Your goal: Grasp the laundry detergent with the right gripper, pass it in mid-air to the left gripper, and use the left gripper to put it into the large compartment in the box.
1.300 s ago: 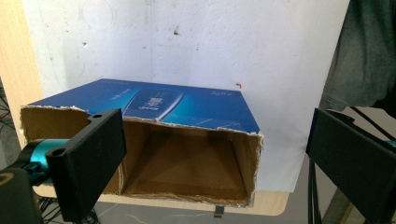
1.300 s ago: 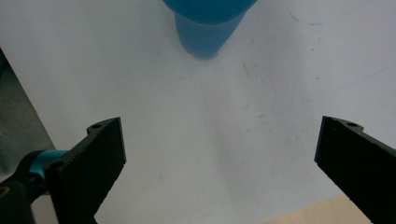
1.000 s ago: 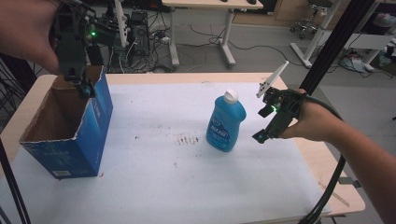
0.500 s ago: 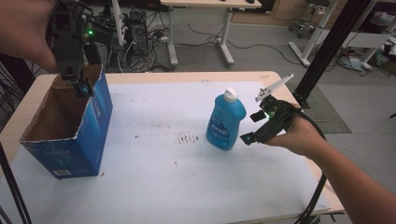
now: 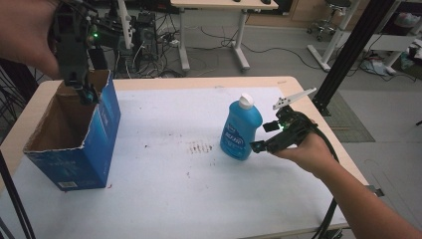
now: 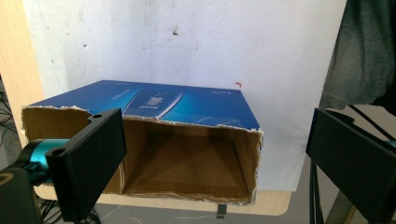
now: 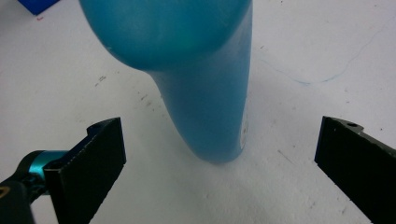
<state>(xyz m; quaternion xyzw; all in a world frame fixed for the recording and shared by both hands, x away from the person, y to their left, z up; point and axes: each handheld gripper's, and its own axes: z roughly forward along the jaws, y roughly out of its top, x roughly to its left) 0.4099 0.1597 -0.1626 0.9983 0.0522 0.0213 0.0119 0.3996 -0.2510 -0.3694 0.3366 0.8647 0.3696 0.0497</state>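
Note:
An open-topped blue cardboard box [image 5: 97,129] stands at the table's left; its brown inside [image 6: 187,163] holds nothing I can see. My left gripper [image 5: 87,93] hangs over the box's far rim, jaws open [image 6: 219,163] above the opening. A blue bottle [image 5: 241,130] with a white cap stands upright right of centre. My right gripper [image 5: 263,136] sits low just to the bottle's right, open. In the right gripper view the bottle [image 7: 205,93] rises ahead of the wide-spread jaws [image 7: 224,163], not touched by either.
A white mat [image 5: 164,199] covers the wooden table [image 5: 298,87], with small reddish stains [image 5: 199,147] near its middle. A black frame post [image 5: 348,55] rises at the right rear. Desks, cables and a chair stand on the floor behind.
My right gripper has moved left and down, closing in on the bottle's right side. The left gripper has stayed over the box.

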